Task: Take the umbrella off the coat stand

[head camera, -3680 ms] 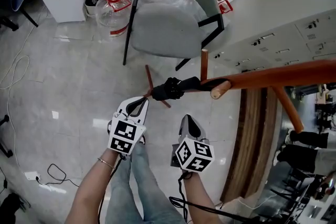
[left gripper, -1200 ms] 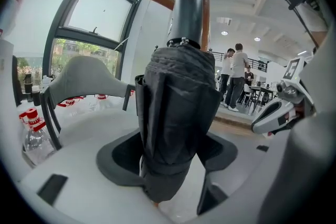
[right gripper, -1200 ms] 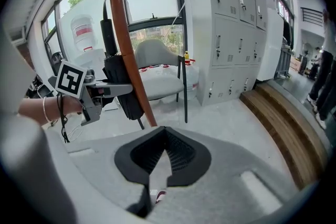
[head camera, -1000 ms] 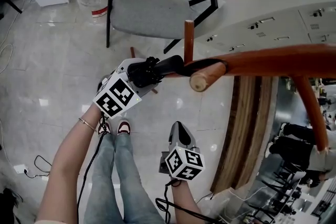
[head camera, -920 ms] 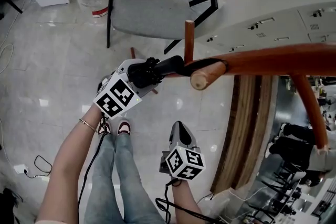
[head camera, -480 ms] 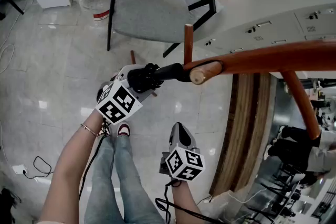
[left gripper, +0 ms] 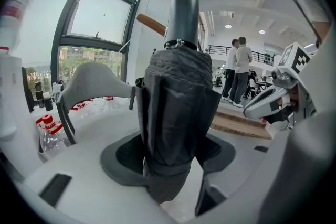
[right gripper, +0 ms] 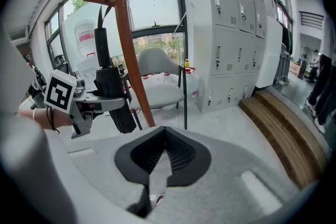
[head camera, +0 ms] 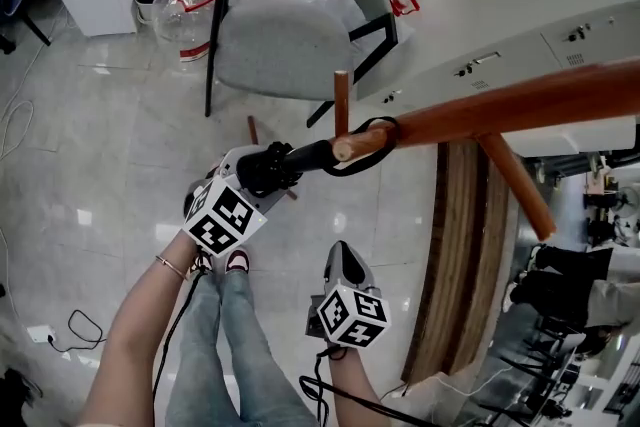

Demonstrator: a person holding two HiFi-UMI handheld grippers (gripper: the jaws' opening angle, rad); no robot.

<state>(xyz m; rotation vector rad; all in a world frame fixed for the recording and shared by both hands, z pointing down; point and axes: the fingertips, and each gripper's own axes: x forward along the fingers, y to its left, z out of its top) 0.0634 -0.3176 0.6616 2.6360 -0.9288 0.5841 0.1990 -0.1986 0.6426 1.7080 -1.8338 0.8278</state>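
The umbrella is black and the stand is reddish-brown wood. The chair is grey with a black frame, the bottle clear with a red cap, and the floor pale grey tile. The left gripper and right gripper carry white cubes with black square markers.

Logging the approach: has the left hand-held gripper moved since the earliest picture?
Yes. The left hand-held gripper moved toward the coat stand's peg; its jaws, just closing, now clamp the umbrella.
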